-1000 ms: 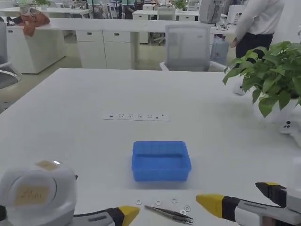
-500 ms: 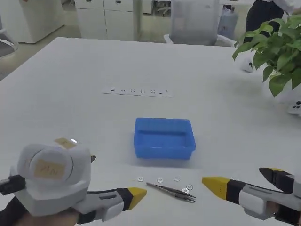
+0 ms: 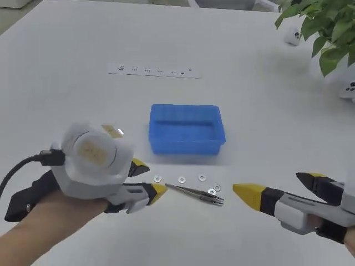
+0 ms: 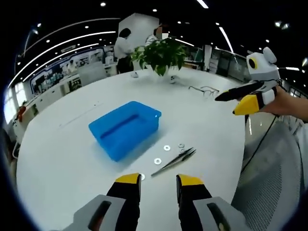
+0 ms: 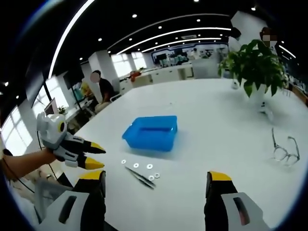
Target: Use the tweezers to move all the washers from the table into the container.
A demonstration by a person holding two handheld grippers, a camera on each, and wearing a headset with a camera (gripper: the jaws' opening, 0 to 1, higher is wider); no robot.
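Judging by how things lie, the job is at its first step, picking up the tweezers, with no washer moved yet. In the head view the tweezers [image 3: 195,193] lie flat on the white surface [image 3: 83,100], just at 6 o'clock of the blue container [image 3: 186,145], whose visible floor looks bare. The washers [image 3: 182,180] sit in a loose row between the two, a couple touching or nearly touching the tweezers' tips. The left tool [image 3: 150,178] hovers at 9 o'clock of the tweezers, partly open and holding nothing. The right tool [image 3: 270,185] waits at 3 o'clock, spread wide and also empty. In the left gripper view, that tool's jaws stand a modest gap apart, with the tweezers [image 4: 173,161] just ahead at 1 o'clock and the container [image 4: 130,139] beyond at 11 o'clock. In the right gripper view, the jaws are far apart, the tweezers [image 5: 140,177] lie ahead toward 11 o'clock, and the left tool [image 5: 100,159] comes in at 9 o'clock. The next move probably calls for one tool to come down over the thin tweezers, square to their length, and close without scattering the washers.
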